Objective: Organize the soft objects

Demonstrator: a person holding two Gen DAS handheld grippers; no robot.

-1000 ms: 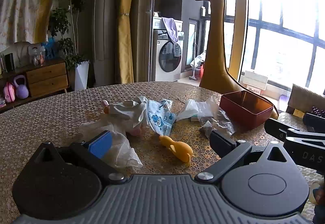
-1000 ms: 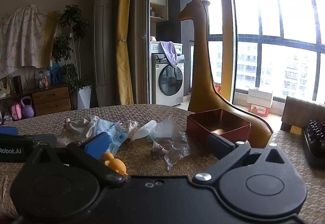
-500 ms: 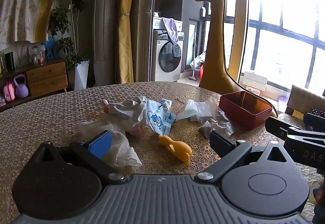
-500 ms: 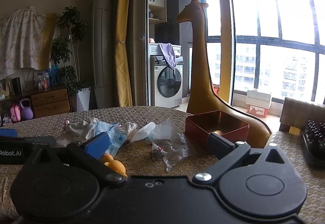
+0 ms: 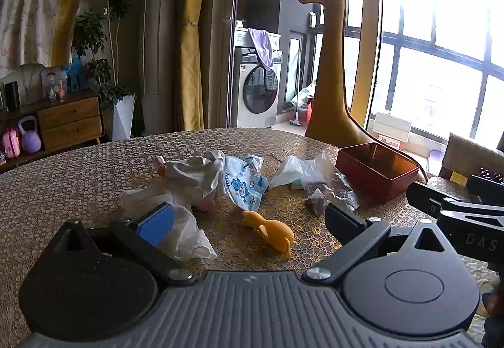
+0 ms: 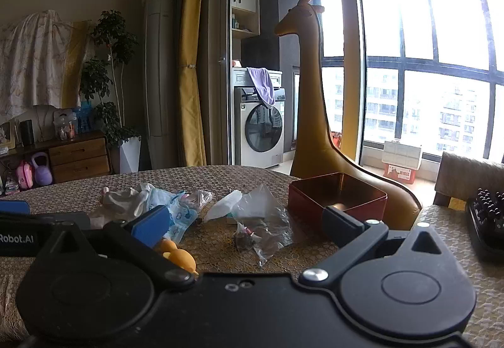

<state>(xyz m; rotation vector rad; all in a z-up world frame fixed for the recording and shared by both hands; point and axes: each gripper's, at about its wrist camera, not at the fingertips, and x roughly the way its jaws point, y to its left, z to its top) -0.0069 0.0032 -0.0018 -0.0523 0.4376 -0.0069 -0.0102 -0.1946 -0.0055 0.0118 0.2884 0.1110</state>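
Observation:
A soft orange toy (image 5: 272, 233) lies on the patterned table between the wide-open fingers of my left gripper (image 5: 249, 218), a little ahead of them. Behind it sit a crumpled white cloth (image 5: 192, 176), a blue-printed child's mask (image 5: 244, 185) and clear plastic bags (image 5: 327, 187). A red open box (image 5: 376, 170) stands at the right. In the right wrist view my right gripper (image 6: 242, 218) is open with nothing in it; the orange toy (image 6: 178, 255) peeks out by its left finger, the clear bags (image 6: 263, 226) lie ahead, and the red box (image 6: 337, 195) is beyond its right finger.
A tall yellow giraffe figure (image 5: 334, 70) stands behind the table. My right gripper (image 5: 456, 211) shows at the right edge of the left wrist view. A black beaded item (image 6: 488, 222) lies on a chair at the right. A white bag (image 5: 176, 222) lies by my left finger.
The right wrist view has risen and tilted up slightly; the table items sit lower in it. The left view drifted slightly. Both grippers stay open.

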